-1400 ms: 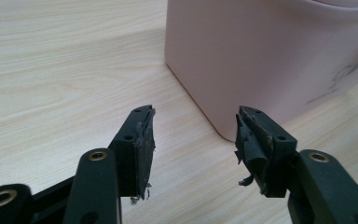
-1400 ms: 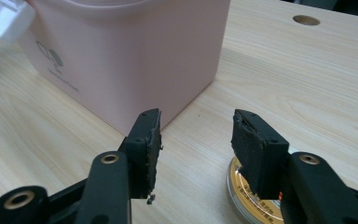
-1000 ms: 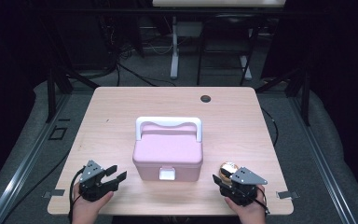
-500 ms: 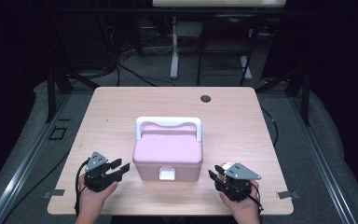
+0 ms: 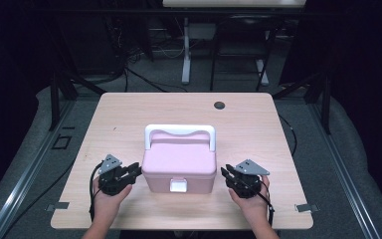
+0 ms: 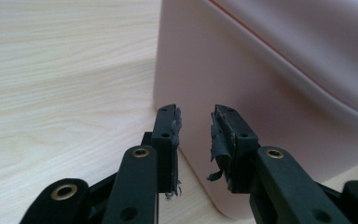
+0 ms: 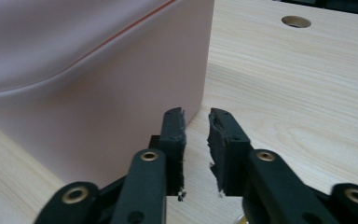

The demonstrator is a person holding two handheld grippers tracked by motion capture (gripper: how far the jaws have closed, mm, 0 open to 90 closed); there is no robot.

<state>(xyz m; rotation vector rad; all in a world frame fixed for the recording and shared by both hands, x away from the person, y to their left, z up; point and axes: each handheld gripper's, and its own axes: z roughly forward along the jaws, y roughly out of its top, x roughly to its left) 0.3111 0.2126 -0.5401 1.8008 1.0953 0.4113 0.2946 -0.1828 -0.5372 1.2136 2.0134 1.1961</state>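
Observation:
A pink box [image 5: 179, 164] with a white handle [image 5: 179, 130] and a white front latch [image 5: 178, 185] stands shut in the middle of the table [image 5: 248, 124]. My left gripper [image 5: 135, 172] sits just off the box's left side, pointing at it. Seen along that gripper [image 6: 196, 116], the pink wall [image 6: 270, 84] is close ahead. My right gripper [image 5: 225, 174] is beside the box's right side. Along the right gripper [image 7: 196, 116], the box's corner [image 7: 98, 84] stands just in front. Both pairs of jaws have just been closing. A narrow gap remains, with nothing between them.
A dark round cable hole [image 5: 219, 105] lies in the tabletop near its far edge, also seen past the right gripper as the hole [image 7: 296, 21]. Bare wood lies around the box. The person's hands come in over the near table edge.
Both grippers have slid inward from the table's front corners toward the box's sides. Their jaws stand narrower than before.

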